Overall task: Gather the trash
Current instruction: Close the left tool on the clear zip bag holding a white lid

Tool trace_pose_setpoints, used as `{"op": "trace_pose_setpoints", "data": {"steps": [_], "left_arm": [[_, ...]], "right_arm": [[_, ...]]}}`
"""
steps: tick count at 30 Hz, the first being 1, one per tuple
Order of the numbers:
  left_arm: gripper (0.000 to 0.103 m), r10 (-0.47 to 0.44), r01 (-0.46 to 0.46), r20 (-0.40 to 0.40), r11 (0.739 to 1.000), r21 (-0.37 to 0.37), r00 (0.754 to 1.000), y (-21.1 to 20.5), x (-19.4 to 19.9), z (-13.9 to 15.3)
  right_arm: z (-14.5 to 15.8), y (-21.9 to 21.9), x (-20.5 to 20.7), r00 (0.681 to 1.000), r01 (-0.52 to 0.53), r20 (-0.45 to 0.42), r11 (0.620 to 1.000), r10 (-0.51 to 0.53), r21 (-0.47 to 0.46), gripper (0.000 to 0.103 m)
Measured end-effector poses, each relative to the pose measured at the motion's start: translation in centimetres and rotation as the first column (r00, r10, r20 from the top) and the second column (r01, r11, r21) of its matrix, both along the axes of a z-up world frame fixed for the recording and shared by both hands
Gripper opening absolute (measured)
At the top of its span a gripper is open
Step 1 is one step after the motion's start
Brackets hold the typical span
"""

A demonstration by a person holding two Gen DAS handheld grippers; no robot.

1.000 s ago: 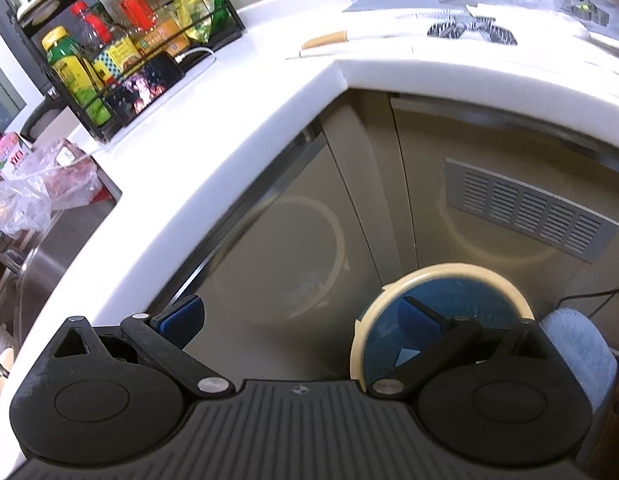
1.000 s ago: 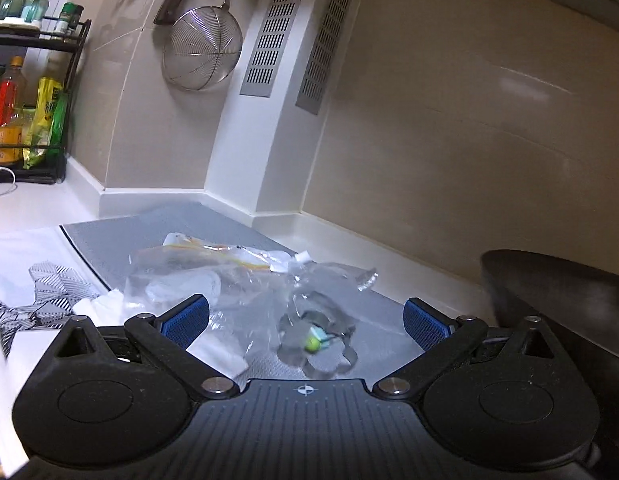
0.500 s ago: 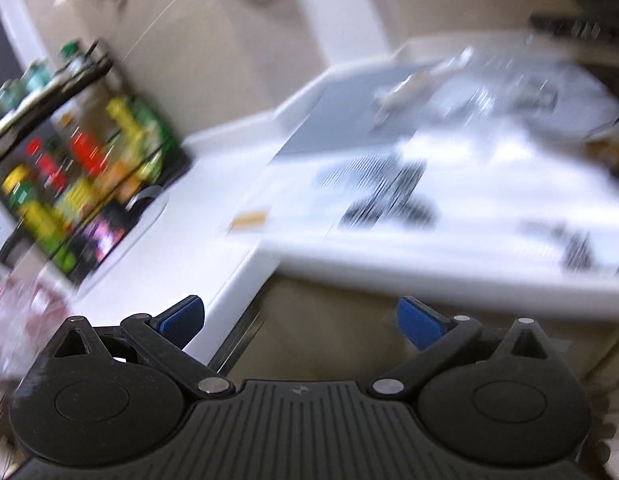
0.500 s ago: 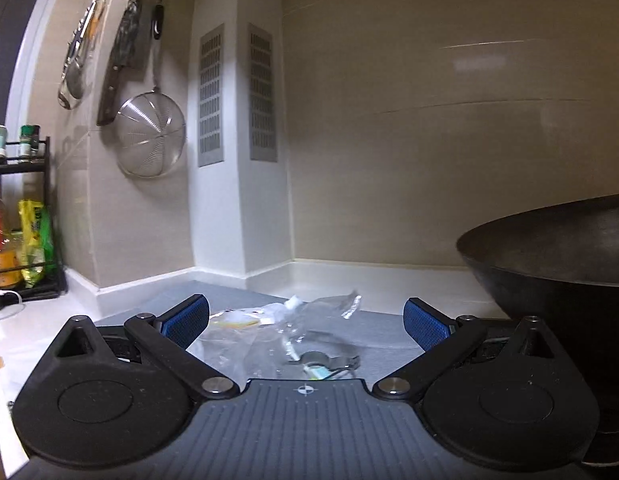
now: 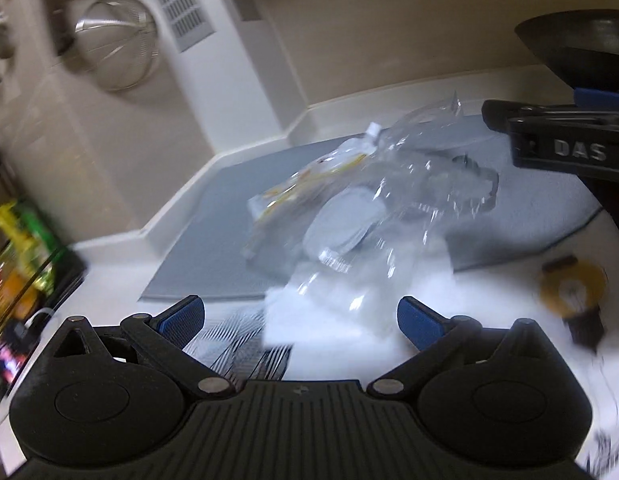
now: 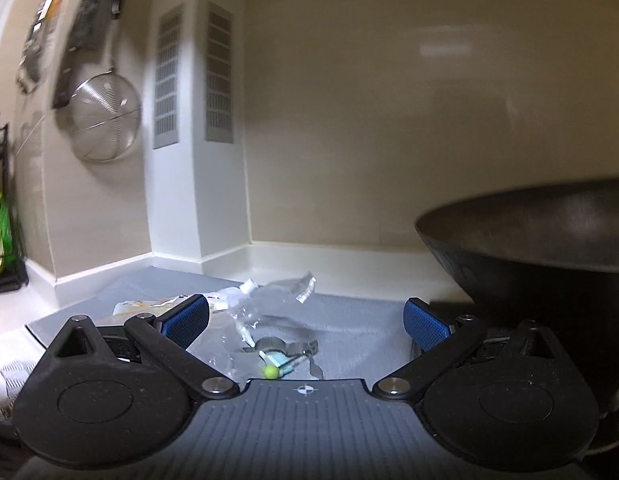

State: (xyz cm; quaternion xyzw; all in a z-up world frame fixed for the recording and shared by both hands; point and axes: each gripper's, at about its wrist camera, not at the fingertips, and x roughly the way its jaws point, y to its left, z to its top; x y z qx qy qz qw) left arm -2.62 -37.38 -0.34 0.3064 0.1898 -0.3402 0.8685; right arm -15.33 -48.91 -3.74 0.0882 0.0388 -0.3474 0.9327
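Hovering my left gripper (image 5: 299, 316) open over the plastic trash (image 5: 373, 216) on the gray mat (image 5: 213, 240). My right gripper (image 6: 305, 318) open too, wok (image 6: 541, 248) beside it.

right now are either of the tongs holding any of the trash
Nothing is held: left tongs and right tongs are both open, short of the clear plastic wrappers.

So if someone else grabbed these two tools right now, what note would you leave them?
Left hand-held gripper: open, holding nothing, aimed at the trash.
Right hand-held gripper: open, holding nothing, low over the grey mat.
Trash: crumpled clear plastic wrap and a squeezed pouch lie piled on the mat, beside the black wok.
Done: nothing picked up.
Left: grasp the pile, bin it.
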Motion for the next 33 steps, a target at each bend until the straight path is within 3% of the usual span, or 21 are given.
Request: {"op": "trace_pose_setpoints", "data": {"steps": [5,6,7,8,9,10,12,16,18,19,20,22,23,28,31,33], "left_arm": [[0.101,-0.001,0.000,-0.056,1.000,-0.012,0.998,-2.6,1.1,-0.4],[0.091,0.004,-0.006,-0.071,1.000,-0.021,0.997,-2.9,1.2,-0.3],[0.065,0.015,-0.017,-0.089,0.999,-0.027,0.996,-3.1,1.4,-0.3],[0.049,0.027,-0.030,-0.120,0.999,-0.025,0.992,-3.4,1.8,-0.2],[0.016,0.040,-0.044,-0.162,0.999,-0.022,0.986,-3.7,2.3,-0.1],[0.000,0.056,-0.063,-0.198,0.998,-0.029,0.979,-3.6,2.8,0.0],[0.000,0.076,-0.095,-0.230,0.993,-0.072,0.970,-2.8,3.6,0.5],[0.000,0.121,-0.149,-0.209,0.981,-0.124,0.970,-0.1,4.6,1.9],[0.000,0.090,-0.125,-0.224,0.981,-0.148,0.971,1.2,4.8,2.7],[0.006,0.055,-0.093,-0.233,0.983,-0.158,0.971,1.5,4.7,3.0],[0.014,0.020,-0.061,-0.243,0.985,-0.161,0.970,1.5,4.7,3.1],[0.083,-0.038,0.000,-0.250,0.989,-0.151,0.967,1.0,4.0,3.1],[0.092,-0.057,0.021,-0.235,0.988,-0.155,0.970,0.6,3.6,3.0],[0.095,-0.145,0.132,-0.143,0.986,-0.101,0.979,-2.8,1.8,1.8],[0.095,-0.086,0.080,-0.124,0.995,-0.060,0.989,-5.6,3.3,0.8],[0.094,-0.054,0.046,-0.154,0.997,-0.057,0.987,-7.0,4.7,0.4]], "right_arm": [[-0.5,-1.1,0.2,1.000,0.006,-0.026,0.998,-0.004,0.067,0.103],[-0.6,-1.1,0.4,0.999,0.004,-0.033,0.997,-0.001,0.073,0.103],[-0.7,-1.2,0.5,0.999,0.002,-0.040,0.997,0.001,0.077,0.103],[-0.8,-1.2,0.7,0.999,-0.001,-0.049,0.997,0.005,0.080,0.103],[-0.9,-1.2,0.8,0.998,-0.004,-0.054,0.997,0.008,0.081,0.103],[-0.9,-1.2,0.8,0.998,-0.006,-0.057,0.997,0.011,0.081,0.103],[-0.9,-1.2,0.9,0.998,-0.008,-0.061,0.997,0.013,0.082,0.103],[-1.1,-1.2,1.0,0.997,-0.025,-0.070,0.996,0.031,0.090,0.103],[-1.1,-1.1,1.1,0.996,-0.029,-0.079,0.995,0.036,0.091,0.103],[-1.2,-1.1,1.1,0.996,-0.031,-0.082,0.995,0.039,0.091,0.103],[-1.2,-1.1,1.2,0.996,-0.034,-0.085,0.995,0.042,0.091,0.103],[-1.3,-1.1,1.3,0.995,-0.035,-0.091,0.995,0.043,0.095,0.103],[-1.4,-1.1,1.3,0.995,-0.036,-0.094,0.994,0.045,0.099,0.103],[-1.5,-1.6,1.3,0.995,-0.029,-0.095,0.991,0.041,0.128,0.101],[-1.8,-2.5,1.6,0.988,0.069,-0.146,0.987,-0.048,0.148,0.101],[-1.9,-3.5,1.0,0.994,0.051,-0.102,0.975,-0.029,0.217,0.103]]}}
